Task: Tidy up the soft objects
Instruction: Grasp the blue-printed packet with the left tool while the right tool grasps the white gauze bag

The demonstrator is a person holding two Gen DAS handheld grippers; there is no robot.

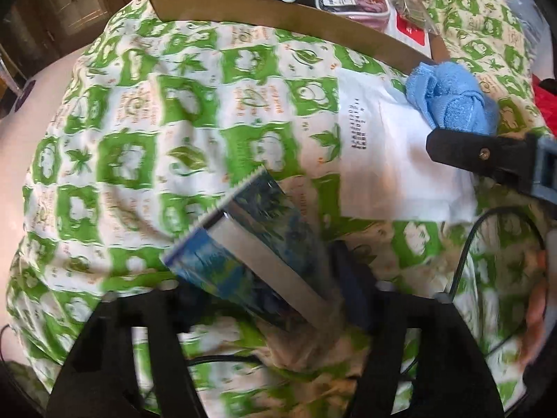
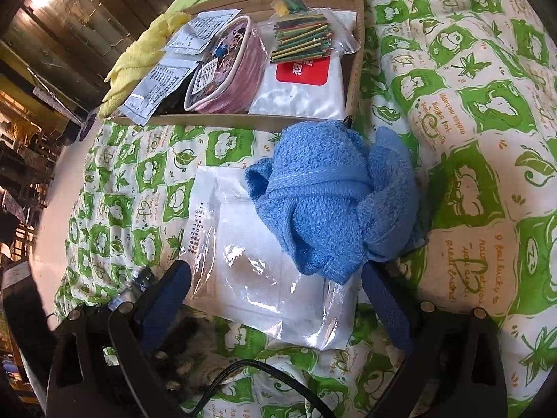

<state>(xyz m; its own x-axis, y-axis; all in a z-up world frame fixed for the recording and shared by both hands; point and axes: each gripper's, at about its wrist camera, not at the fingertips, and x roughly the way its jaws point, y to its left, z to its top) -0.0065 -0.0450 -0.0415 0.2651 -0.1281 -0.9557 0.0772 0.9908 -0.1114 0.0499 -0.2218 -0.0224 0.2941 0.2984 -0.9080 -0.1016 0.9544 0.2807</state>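
Observation:
My left gripper (image 1: 268,296) is shut on a blue and silver foil packet (image 1: 257,244) and holds it above the green and white quilt (image 1: 146,122). My right gripper (image 2: 278,299) is open, its fingers (image 2: 386,303) on either side of the near edge of a knotted blue towel (image 2: 334,195). The towel lies partly on a clear bag of white cloth (image 2: 264,271). In the left wrist view the towel (image 1: 452,97) and the bag (image 1: 400,160) are at the right, with a finger of my right gripper (image 1: 487,156) beside them.
A shallow cardboard box (image 2: 351,69) at the far side holds a yellow cloth (image 2: 139,59), paper packets, a pink pouch (image 2: 226,66), a white pack with a red label (image 2: 303,83) and a bag of coloured sticks (image 2: 303,38). A black cable (image 2: 264,372) lies near me.

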